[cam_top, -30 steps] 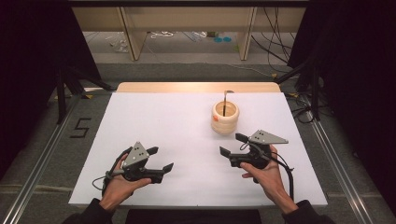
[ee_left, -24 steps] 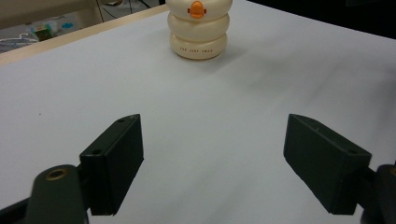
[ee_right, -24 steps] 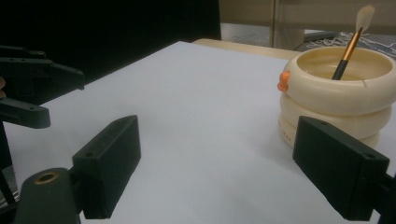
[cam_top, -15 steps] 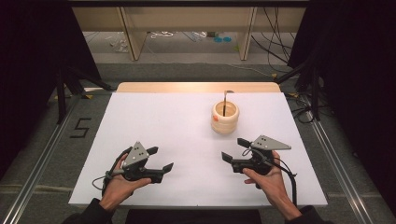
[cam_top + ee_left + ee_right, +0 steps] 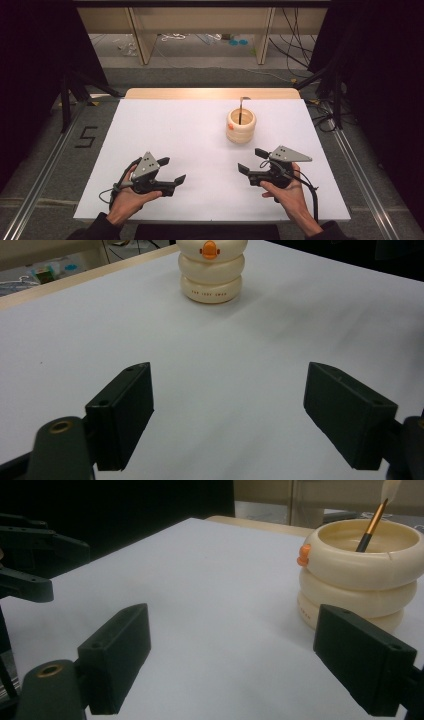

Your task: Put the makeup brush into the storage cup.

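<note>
The cream ringed cup [image 5: 241, 126] stands just beyond the right gripper [image 5: 253, 161], both grippers' jaws spread empty

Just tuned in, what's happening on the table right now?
A person holds a hand-held gripper in each hand over a white table. The left hand-held gripper and the right hand-held gripper are both open and hold nothing. A cream ringed cup stands beyond the right one, with a thin brush standing inside it. Neither gripper touches the cup.
</note>
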{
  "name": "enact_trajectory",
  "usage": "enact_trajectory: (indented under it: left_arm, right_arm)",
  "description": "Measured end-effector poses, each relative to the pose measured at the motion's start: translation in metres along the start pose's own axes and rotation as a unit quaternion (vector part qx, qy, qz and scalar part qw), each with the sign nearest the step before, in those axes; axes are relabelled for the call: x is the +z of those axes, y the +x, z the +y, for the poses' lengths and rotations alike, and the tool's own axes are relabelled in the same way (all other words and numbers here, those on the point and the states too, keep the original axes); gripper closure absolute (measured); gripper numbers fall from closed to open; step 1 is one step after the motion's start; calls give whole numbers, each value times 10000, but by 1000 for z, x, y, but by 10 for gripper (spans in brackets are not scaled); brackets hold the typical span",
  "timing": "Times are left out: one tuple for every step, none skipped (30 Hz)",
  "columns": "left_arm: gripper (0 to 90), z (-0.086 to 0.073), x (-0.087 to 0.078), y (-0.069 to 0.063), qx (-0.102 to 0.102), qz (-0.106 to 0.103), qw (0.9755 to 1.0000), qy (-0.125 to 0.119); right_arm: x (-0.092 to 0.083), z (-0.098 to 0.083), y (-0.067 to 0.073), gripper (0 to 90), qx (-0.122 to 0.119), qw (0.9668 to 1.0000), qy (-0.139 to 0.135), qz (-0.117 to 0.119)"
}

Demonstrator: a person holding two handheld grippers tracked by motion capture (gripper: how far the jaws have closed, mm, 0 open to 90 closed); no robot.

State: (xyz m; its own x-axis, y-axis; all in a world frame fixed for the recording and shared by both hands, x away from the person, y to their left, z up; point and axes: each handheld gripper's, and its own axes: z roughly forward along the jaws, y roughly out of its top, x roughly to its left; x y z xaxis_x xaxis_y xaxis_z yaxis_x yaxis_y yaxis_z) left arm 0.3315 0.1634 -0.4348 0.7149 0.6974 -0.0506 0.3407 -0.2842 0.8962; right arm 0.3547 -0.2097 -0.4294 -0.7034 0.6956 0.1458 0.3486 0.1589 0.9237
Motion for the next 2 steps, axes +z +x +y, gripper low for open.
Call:
enact_trajectory:
  left_arm:
    - [198,0,0,0,-3,2,10000,-4]
    - [198,0,0,0,4,4,10000,5]
  right_arm:
    - [0,0,0,159,-2,10000,-5,2]
    - [0,0,0,159,-1,10000,0,1]
